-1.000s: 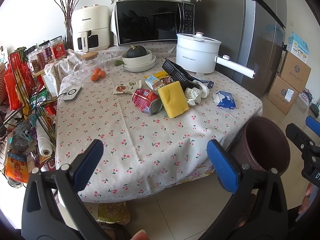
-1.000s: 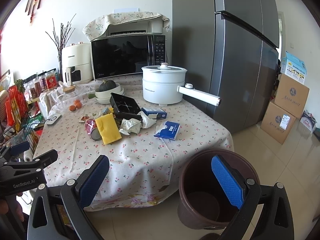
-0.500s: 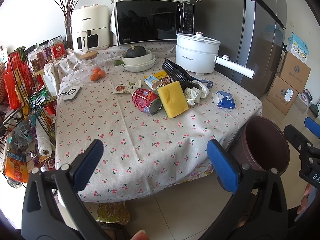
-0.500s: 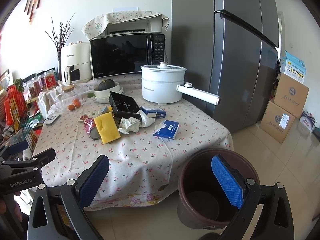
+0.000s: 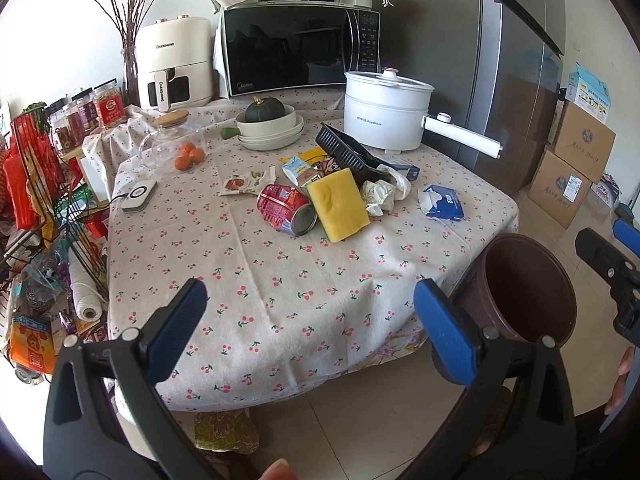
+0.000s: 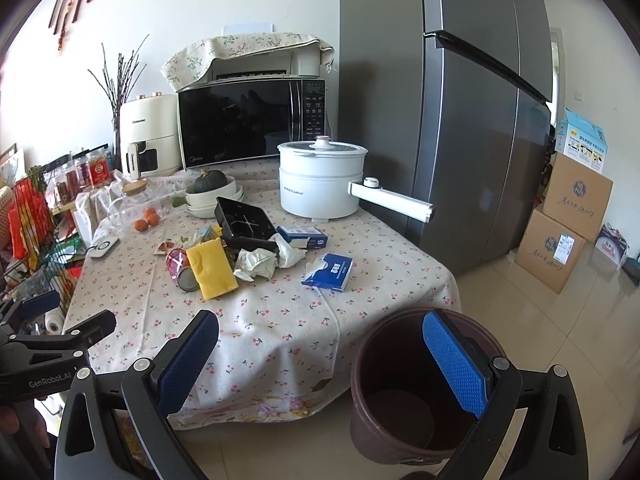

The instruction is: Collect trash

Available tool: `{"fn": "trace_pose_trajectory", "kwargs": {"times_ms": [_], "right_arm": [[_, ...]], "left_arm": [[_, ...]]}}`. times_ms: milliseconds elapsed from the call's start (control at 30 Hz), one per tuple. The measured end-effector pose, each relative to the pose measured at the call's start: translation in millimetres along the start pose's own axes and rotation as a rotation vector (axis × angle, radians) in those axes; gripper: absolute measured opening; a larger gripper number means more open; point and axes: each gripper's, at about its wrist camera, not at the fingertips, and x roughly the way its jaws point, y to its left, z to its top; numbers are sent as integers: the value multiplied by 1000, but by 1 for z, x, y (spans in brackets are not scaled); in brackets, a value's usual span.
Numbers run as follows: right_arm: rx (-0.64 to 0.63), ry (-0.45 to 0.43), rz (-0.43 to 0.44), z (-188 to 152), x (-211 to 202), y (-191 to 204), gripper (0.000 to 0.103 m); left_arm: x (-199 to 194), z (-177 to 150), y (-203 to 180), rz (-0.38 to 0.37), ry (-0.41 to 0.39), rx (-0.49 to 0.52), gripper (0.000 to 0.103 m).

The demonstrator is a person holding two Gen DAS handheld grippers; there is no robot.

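A pile of trash lies mid-table: a red can [image 5: 286,209] on its side, a yellow sponge [image 5: 338,204], crumpled white paper [image 5: 380,194], a black plastic tray [image 5: 348,152], snack wrappers [image 5: 246,180] and a blue tissue pack [image 5: 442,202]. The pile also shows in the right wrist view, with the sponge [image 6: 211,269] and tissue pack [image 6: 330,272]. A brown bin [image 6: 420,388] stands on the floor at the table's near right corner [image 5: 520,284]. My left gripper [image 5: 308,320] is open and empty, off the table's near edge. My right gripper [image 6: 320,356] is open and empty, partly above the bin.
A white electric pot [image 5: 386,114] with a long handle, microwave [image 5: 300,48], air fryer [image 5: 174,64], bowls with a squash [image 5: 268,126], a glass jar and oranges [image 5: 188,156] stand at the back. A cluttered rack [image 5: 36,208] is left; a fridge [image 6: 460,120] and boxes [image 6: 568,216] are right.
Both grippers have drifted very slightly; the scene is almost unchanged. Both stay open and empty.
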Motion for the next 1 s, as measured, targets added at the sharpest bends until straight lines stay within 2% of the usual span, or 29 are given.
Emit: {"fn": "trace_pose_trajectory", "kwargs": {"times_ms": [233,400,567,767,1000], "right_arm": [[25,25,-6,10,3,-6,103],[-4,55,-11,27,7,-4,103],[-18,90,29,50,17,-2,103],[-9,162,74,73,47,-3,103],[38,285,89,72,107,-11,103]], "left_arm": [[4,10,5,1,9,4,103],[9,25,12,-20,26,4,103],[25,42,20,-55,102,41,103],[52,59,38,-57,190,23,103],[104,65,32,-144,306,-49,103]]}}
